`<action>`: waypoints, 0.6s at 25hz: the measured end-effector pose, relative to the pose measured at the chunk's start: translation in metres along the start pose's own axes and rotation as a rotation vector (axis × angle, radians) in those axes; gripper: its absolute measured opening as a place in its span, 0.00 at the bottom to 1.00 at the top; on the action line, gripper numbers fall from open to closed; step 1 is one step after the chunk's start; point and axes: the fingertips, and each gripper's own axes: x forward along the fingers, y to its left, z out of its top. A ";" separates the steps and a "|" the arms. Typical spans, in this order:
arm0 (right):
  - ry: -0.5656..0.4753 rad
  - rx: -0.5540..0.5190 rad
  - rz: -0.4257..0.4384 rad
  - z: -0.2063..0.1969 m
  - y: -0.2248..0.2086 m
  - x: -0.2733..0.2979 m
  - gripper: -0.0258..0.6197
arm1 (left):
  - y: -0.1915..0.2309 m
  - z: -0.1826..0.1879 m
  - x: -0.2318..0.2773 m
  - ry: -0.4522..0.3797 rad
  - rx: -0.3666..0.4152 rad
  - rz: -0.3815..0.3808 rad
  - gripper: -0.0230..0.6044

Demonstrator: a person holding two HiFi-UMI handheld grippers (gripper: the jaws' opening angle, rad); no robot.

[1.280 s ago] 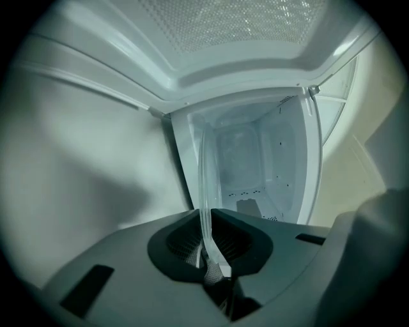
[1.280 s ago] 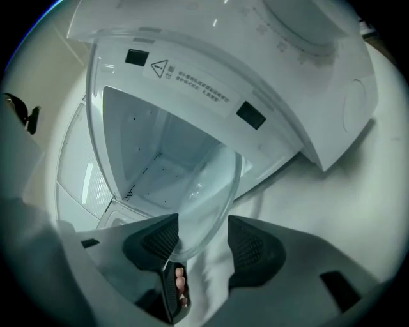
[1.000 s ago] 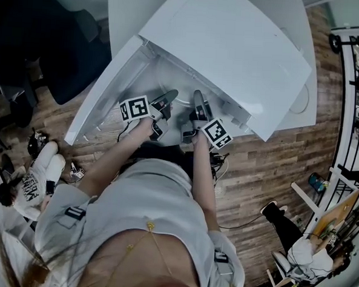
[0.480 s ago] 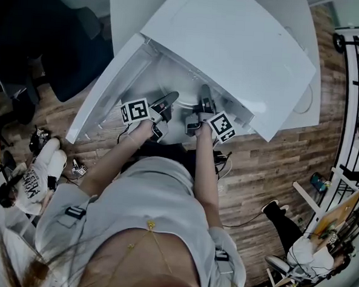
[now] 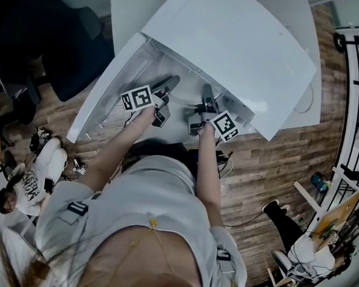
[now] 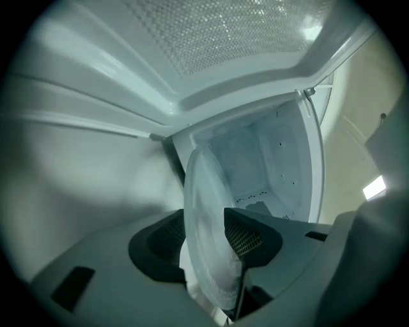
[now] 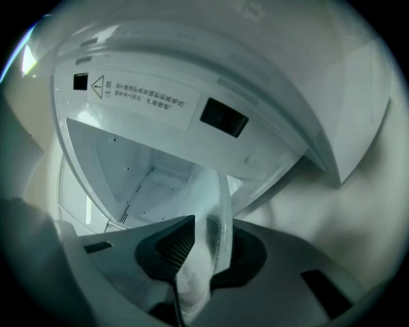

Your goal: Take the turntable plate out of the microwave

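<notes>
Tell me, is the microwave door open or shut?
Open. The door stands swung aside, and both gripper views look straight into the cavity.

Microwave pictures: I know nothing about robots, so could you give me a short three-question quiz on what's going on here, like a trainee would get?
1. True or false: the microwave door is shut.
2. What stands between the right gripper's jaws? A. a mug; B. the glass turntable plate; C. nothing.
3. How many grippers, counting the left gripper, have that plate between their jaws?
Key: 1. False, it is open. 2. B; these jaws have just been closing onto its rim. 3. Two; the left jaws have just been opening, with the plate between them.
</notes>
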 end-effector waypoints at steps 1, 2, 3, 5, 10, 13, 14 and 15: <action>0.001 0.005 0.002 0.000 0.000 0.000 0.16 | 0.000 0.007 0.004 -0.008 0.014 -0.003 0.34; 0.001 0.009 0.003 -0.001 -0.001 0.000 0.16 | -0.001 0.013 0.008 -0.015 0.022 -0.007 0.34; 0.002 0.011 0.003 -0.001 -0.001 -0.001 0.16 | -0.002 0.017 0.011 -0.022 0.027 -0.011 0.34; 0.008 0.014 0.005 -0.003 -0.002 -0.002 0.16 | -0.001 0.022 0.017 -0.026 0.031 -0.010 0.34; 0.003 0.009 0.036 -0.004 -0.001 -0.003 0.15 | 0.000 0.024 0.019 -0.037 -0.011 -0.039 0.23; -0.012 -0.001 0.041 -0.001 0.003 -0.004 0.14 | -0.006 0.025 0.015 -0.043 -0.061 -0.090 0.16; -0.017 -0.019 0.073 0.001 0.008 -0.003 0.14 | -0.007 0.024 0.014 -0.038 -0.075 -0.095 0.15; -0.021 -0.031 0.102 0.001 0.012 -0.002 0.14 | -0.007 0.023 0.013 -0.033 -0.083 -0.099 0.15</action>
